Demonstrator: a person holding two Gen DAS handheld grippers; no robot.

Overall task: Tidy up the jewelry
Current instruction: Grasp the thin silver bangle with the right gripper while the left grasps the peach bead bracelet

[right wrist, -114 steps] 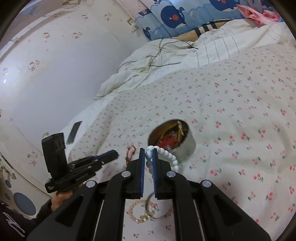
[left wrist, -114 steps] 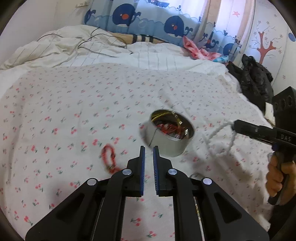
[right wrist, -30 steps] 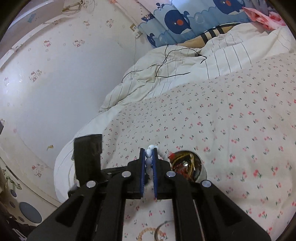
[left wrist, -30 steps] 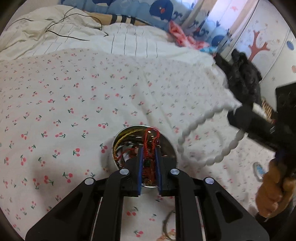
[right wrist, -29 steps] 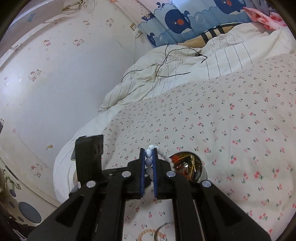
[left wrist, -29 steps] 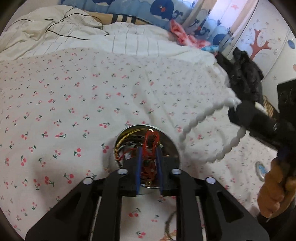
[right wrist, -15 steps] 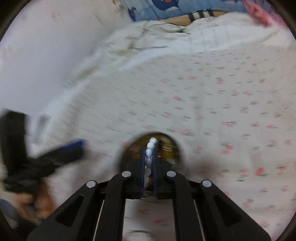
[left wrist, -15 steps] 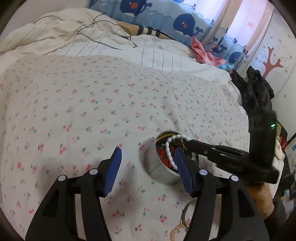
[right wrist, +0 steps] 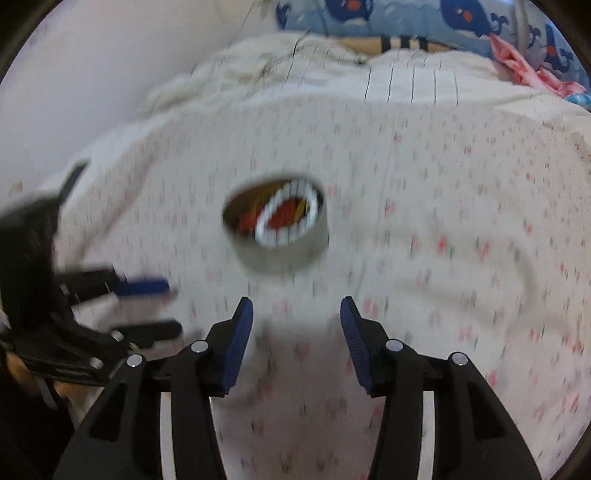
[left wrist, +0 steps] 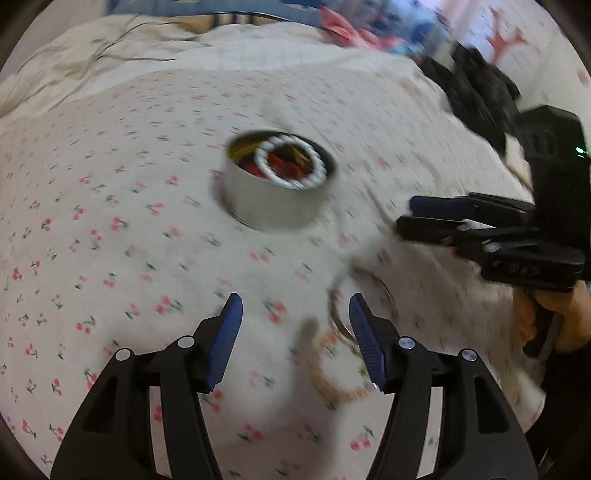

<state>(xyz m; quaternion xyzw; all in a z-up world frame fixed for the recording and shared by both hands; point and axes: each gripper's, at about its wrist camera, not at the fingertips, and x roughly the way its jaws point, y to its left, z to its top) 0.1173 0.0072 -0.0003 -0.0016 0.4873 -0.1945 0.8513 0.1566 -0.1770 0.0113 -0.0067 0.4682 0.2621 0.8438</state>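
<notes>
A round metal tin (left wrist: 277, 195) (right wrist: 280, 240) stands on the cherry-print bedspread (left wrist: 110, 221). A white bead bracelet (left wrist: 291, 162) (right wrist: 286, 218) lies in it on top of red and gold jewelry. My left gripper (left wrist: 295, 314) is open, low over the spread on the near side of the tin; a pale bead bracelet (left wrist: 332, 376) and a thin chain (left wrist: 338, 310) lie on the spread between and just beyond its fingers. My right gripper (right wrist: 297, 314) (left wrist: 410, 218) is empty, its jaws opening, and sits back from the tin.
Rumpled white bedding with dark cables (left wrist: 129, 48) lies at the far side of the bed. Black clothing (left wrist: 476, 92) is heaped at the right. A whale-print curtain (right wrist: 406, 14) hangs behind. A hand (left wrist: 554, 314) holds the right gripper's handle.
My right gripper let the white bead bracelet go into the tin and drew back, jaws apart. My left gripper released the red jewelry in the tin, opened and moved back toward the loose bracelets.
</notes>
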